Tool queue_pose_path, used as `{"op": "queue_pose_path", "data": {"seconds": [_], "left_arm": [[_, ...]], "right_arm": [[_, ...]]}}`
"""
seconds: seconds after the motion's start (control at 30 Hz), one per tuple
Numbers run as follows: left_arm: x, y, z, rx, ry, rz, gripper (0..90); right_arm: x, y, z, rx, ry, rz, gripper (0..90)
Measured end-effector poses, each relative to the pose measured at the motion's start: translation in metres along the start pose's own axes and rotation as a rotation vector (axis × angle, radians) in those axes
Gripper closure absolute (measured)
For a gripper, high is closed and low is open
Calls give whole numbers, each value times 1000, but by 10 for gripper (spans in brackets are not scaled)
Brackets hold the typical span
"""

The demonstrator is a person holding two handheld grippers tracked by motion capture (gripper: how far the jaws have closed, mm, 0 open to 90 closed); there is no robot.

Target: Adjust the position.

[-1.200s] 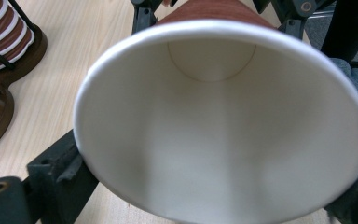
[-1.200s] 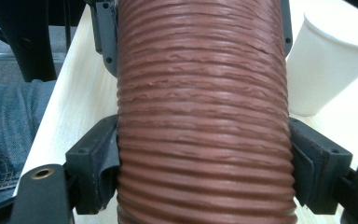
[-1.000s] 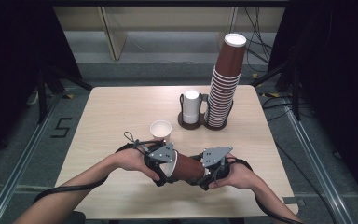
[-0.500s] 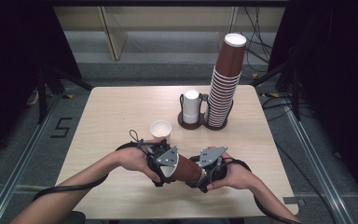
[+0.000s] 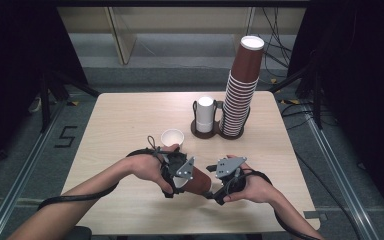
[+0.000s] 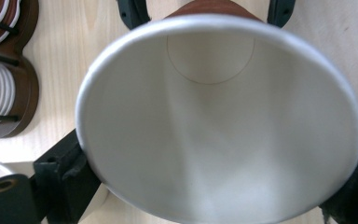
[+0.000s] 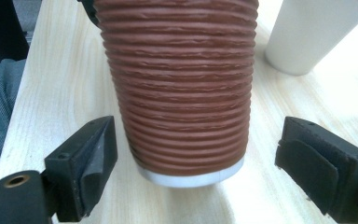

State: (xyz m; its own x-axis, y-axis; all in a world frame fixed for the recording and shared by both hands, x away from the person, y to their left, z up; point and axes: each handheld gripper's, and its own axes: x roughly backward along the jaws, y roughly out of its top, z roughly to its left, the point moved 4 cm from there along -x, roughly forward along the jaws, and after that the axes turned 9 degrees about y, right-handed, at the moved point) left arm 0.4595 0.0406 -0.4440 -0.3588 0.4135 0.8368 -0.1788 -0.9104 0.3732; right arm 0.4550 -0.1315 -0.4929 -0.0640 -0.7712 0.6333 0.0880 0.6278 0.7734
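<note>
Left tool [image 5: 180, 176] grips the brown ribbed cup [image 5: 196, 183] at its rim; right tool [image 5: 219, 184] gapes wide around its base

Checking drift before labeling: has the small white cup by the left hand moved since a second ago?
No. The small white cup sits in the same spot relative to the cup holder.

Tall brown cup stack [image 5: 241, 90], white cups [image 5: 205, 114], holder [image 5: 203, 132], table [image 5: 120, 125]

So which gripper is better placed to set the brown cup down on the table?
Left. The left gripper is clamped on the brown cup near its rim, while the right gripper stands open around its base without touching.
</note>
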Motion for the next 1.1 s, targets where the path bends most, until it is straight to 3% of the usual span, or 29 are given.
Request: {"op": "queue_pose_path", "data": {"seconds": [0.03, 0.07, 0.1, 0.13, 0.17, 0.27, 0.43, 0.57, 0.6, 0.67, 0.73, 0.77, 0.8, 0.83, 0.87, 0.93, 1.1], "left_arm": [[0, 0, 0, -5, 2, 8, 91], [0, 0, 0, 6, 6, 7, 91], [1, 0, 2, -35, 10, 40, 91], [1, 0, 3, -40, 11, 47, 90], [2, 0, 3, -41, 11, 51, 88], [3, 1, 3, -60, 12, 69, 88], [3, 2, 4, -66, 17, 83, 91], [4, 2, 5, -78, 9, 102, 92], [4, 3, 5, -83, 9, 105, 92], [4, 3, 5, -87, 6, 107, 93], [4, 4, 6, -95, 4, 102, 93], [4, 5, 6, -97, 3, 102, 93], [4, 5, 6, -101, 4, 104, 93], [4, 5, 6, -103, 7, 105, 93], [4, 5, 6, -103, 6, 107, 93], [4, 5, 6, -105, 7, 107, 93], [3, 7, 5, -107, 5, 103, 94]], "right_arm": [[0, 1, 0, 1, 2, -4, 136], [0, 0, 3, -42, 9, 3, 139], [-1, 1, 1, -11, 8, -1, 143], [-1, 1, 3, -35, 5, 0, 145], [-2, 3, 2, -7, 10, -4, 148], [-2, 5, 1, 15, -2, -5, 151], [-4, 7, 5, -27, 7, -9, 155], [-5, 10, 4, 10, 9, -26, 156], [-5, 11, 3, 23, 1, -31, 157], [-6, 13, 6, -16, 8, -33, 157], [-8, 15, 4, 22, 10, -40, 157], [-9, 16, 6, 9, 10, -37, 157], [-10, 17, 4, 42, 6, -39, 156], [-11, 17, 7, -4, 11, -32, 156], [-13, 18, 4, 30, 12, -36, 156], [-14, 20, 3, 48, 3, -37, 157], [-19, 21, 4, 40, 16, -31, 166]]}}
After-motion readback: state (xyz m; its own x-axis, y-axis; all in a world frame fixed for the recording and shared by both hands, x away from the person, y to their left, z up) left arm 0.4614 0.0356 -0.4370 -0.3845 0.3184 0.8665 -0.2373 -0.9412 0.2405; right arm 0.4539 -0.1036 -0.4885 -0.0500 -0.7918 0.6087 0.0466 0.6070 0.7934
